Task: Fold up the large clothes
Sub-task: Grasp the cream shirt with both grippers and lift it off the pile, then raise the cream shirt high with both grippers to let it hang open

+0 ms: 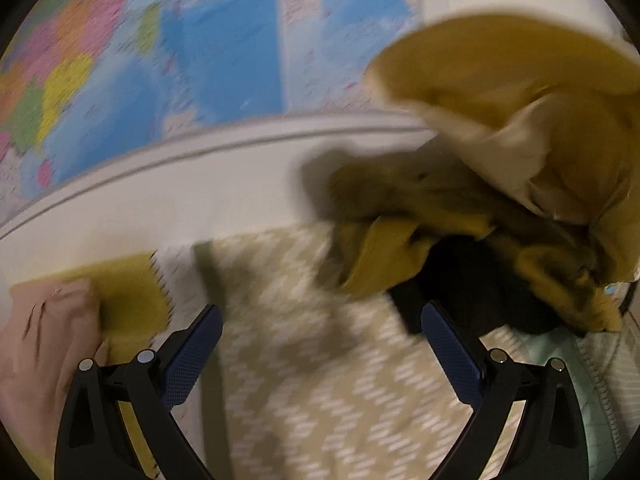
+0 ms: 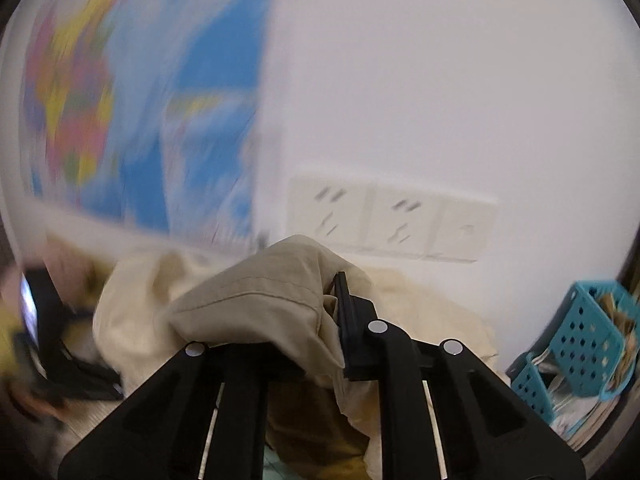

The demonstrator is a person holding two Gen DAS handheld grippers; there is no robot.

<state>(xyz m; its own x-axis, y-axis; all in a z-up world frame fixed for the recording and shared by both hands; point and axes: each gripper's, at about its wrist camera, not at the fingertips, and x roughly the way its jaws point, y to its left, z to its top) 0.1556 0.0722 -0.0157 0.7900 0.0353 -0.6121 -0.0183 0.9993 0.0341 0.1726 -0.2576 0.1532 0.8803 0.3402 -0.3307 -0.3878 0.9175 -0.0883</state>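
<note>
2 grippers share our work: our left gripper (image 1: 320, 340) stands wide apart over the zigzag blanket (image 1: 320, 380) at lower centre, gripping nothing, while our right gripper (image 2: 320, 312) is clamped on the mustard garment (image 1: 500, 120), bunched at upper right, its beige lining (image 2: 256, 300) draped over the fingers.

A bed covered by a cream-and-olive zigzag blanket (image 1: 320, 360), bounded at its far side by a white headboard rail (image 1: 200, 184). Lying on the blanket: a flat mustard-yellow cloth (image 1: 128, 292) at left, a bunched mustard garment (image 1: 400, 216) and a black item (image 1: 472, 292) at right, and a pale green quilted cover (image 1: 580, 360) at far right.
</note>
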